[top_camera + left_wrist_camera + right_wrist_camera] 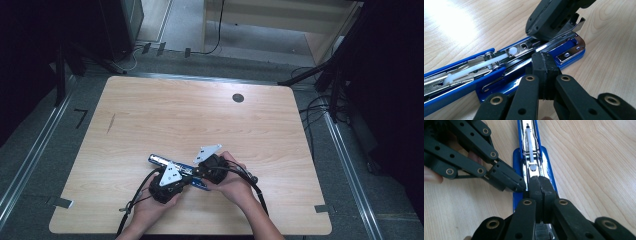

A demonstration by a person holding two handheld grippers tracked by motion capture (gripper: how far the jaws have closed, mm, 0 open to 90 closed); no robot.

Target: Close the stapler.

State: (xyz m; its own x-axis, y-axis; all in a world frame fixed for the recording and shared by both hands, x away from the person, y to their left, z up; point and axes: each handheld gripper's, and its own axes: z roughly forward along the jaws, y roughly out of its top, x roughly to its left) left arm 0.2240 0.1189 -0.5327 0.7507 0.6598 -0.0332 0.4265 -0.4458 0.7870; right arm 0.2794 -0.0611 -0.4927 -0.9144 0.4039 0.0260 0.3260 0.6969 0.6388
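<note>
A blue stapler point(159, 160) lies swung open on the wooden table near its front edge. Its metal staple channel and white plastic pusher point(474, 68) are exposed. In the left gripper view my left gripper point(543, 58) has its jaws together, and the tip rests against the side of the channel over the blue base point(569, 47). My right gripper point(539, 182) is also shut, its tip set on the channel's end in line with the stapler point(547, 157). The two tips nearly meet: the left gripper point(520, 186) comes in from the side, and the right gripper point(541, 35) sits over the channel's front.
The table point(200, 115) stretches bare wood beyond the stapler, with a dark round grommet point(238, 97) near the far edge. Both hands come in at the table's front edge, trailing black cables point(257, 187). Dark stands and cables surround the table on the floor.
</note>
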